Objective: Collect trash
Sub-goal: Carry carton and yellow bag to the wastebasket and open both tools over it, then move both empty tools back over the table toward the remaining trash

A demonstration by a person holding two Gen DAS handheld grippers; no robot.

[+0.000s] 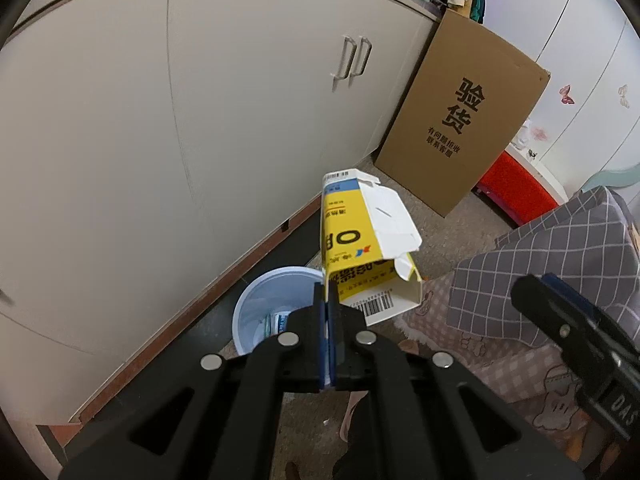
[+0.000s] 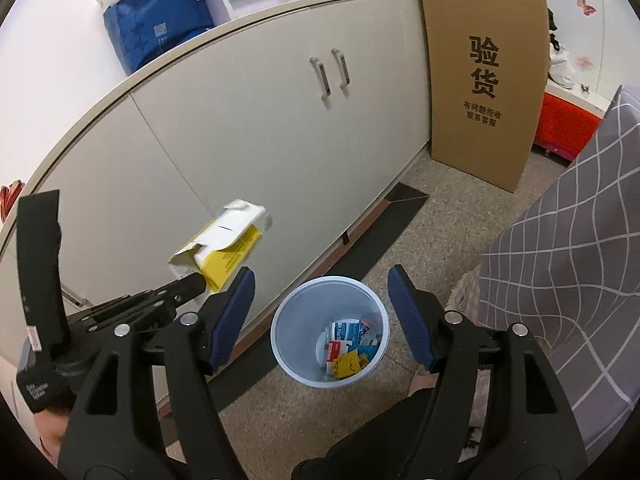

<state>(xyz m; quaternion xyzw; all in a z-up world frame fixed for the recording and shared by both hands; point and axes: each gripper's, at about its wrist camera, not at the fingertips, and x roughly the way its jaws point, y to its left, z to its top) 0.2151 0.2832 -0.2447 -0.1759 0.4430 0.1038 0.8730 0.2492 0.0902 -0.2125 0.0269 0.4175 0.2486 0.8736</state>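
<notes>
My left gripper [image 1: 327, 300] is shut on one wall of an opened yellow and white carton [image 1: 360, 248], which stands up from the pads with its flaps loose. The carton [image 2: 224, 252] and the left gripper [image 2: 196, 282] also show at the left of the right wrist view, up and left of the bin. A white plastic bin [image 2: 280, 340] stands on the floor by the cabinet, with several small packets inside; in the left wrist view the bin [image 1: 256, 308] lies just below and left of the carton. My right gripper [image 2: 322, 300] is open above the bin, nothing between its fingers.
Beige cabinet doors [image 2: 260, 120] run along the back with a dark floor strip [image 2: 360, 248] at their foot. A tall cardboard sheet [image 2: 484, 80] leans at the cabinet's end. A grey checked cover [image 2: 568, 248] drapes over furniture on the right. A red stool [image 1: 516, 188] stands behind.
</notes>
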